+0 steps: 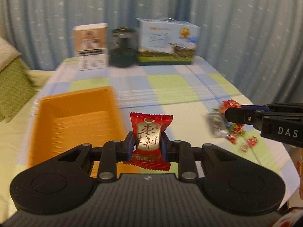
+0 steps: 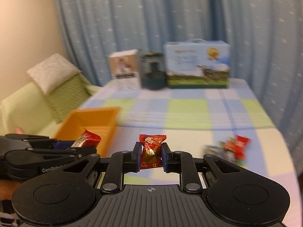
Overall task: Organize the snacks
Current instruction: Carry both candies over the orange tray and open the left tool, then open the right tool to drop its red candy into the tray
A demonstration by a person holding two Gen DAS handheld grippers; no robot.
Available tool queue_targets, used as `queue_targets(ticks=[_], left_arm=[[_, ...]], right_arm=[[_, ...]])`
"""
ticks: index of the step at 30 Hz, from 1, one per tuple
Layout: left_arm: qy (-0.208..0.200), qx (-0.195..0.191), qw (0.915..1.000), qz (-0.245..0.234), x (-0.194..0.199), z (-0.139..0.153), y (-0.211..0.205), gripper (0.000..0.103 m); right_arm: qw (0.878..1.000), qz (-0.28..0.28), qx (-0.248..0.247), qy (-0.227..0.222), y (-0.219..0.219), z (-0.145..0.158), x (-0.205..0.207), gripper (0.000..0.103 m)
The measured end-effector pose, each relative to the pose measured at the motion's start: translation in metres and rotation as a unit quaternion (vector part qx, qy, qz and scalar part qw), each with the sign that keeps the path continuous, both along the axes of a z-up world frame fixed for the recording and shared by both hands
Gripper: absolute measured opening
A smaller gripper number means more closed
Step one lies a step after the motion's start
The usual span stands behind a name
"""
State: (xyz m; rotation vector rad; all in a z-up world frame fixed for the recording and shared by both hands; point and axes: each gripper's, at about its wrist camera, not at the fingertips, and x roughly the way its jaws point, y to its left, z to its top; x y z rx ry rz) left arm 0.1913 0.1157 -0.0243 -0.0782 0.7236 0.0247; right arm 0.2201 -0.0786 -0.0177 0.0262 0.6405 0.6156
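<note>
My left gripper [image 1: 148,143] is shut on a red snack packet [image 1: 150,132] with a silver label, held upright above the table. Just to its left lies an orange tray [image 1: 75,121], which looks bare inside. My right gripper [image 2: 151,152] is shut on a small red wrapped candy [image 2: 151,147]. In the left wrist view the right gripper [image 1: 228,114] comes in from the right over a blurred pile of snacks [image 1: 223,130]. The right wrist view shows the left gripper [image 2: 79,145] with its packet [image 2: 88,137] in front of the tray [image 2: 98,121], and the pile [image 2: 234,147] at the right.
A checked blue, green and white cloth [image 1: 170,87] covers the table. At its far edge stand a white box [image 1: 90,47], a dark jar [image 1: 122,47] and a blue-green carton [image 1: 166,43]. A sofa with cushions [image 2: 56,87] is on the left, and blue curtains hang behind.
</note>
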Motion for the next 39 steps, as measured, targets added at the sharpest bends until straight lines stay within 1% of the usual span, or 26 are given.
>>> queue_targets(ticks=[3,8,14,18,24,25,27,31,38,39], left_arm=[[0.003,0.005,0.9996,0.029,-0.007,0.000,0.030,0.025],[0.013,0.004,0.9976,0.068,-0.016,-0.012,0.075,0.025],[0.024,-0.002,0.9956,0.090,-0.020,-0.029,0.104,0.025],[0.028,-0.008,0.9955,0.091,-0.019,-0.037,0.111,0.025],[0.029,-0.013,0.9948,0.096,-0.015,-0.047,0.118,0.027],[0.027,-0.011,0.9947,0.099,-0.015,-0.047,0.119,0.031],[0.025,-0.004,0.9943,0.103,-0.016,-0.047,0.119,0.033],[0.016,0.003,0.9940,0.109,-0.023,-0.042,0.120,0.034],[0.007,-0.002,0.9923,0.124,-0.035,-0.036,0.127,0.035],[0.007,-0.003,0.9921,0.125,-0.036,-0.035,0.127,0.035]], right_arm=[[1.000,0.025,0.009,0.005,0.036,-0.004,0.003,0.022],[0.998,0.060,0.018,0.025,0.087,-0.028,0.009,0.022],[0.995,0.083,0.023,0.046,0.121,-0.061,0.019,0.022],[0.995,0.087,0.023,0.053,0.129,-0.075,0.021,0.022],[0.994,0.092,0.022,0.059,0.136,-0.083,0.026,0.022],[0.994,0.093,0.022,0.058,0.138,-0.083,0.026,0.022],[0.994,0.094,0.023,0.058,0.139,-0.083,0.027,0.022],[0.993,0.095,0.023,0.060,0.141,-0.085,0.027,0.022],[0.993,0.102,0.034,0.054,0.142,-0.084,0.026,0.022],[0.992,0.107,0.038,0.055,0.142,-0.085,0.027,0.025]])
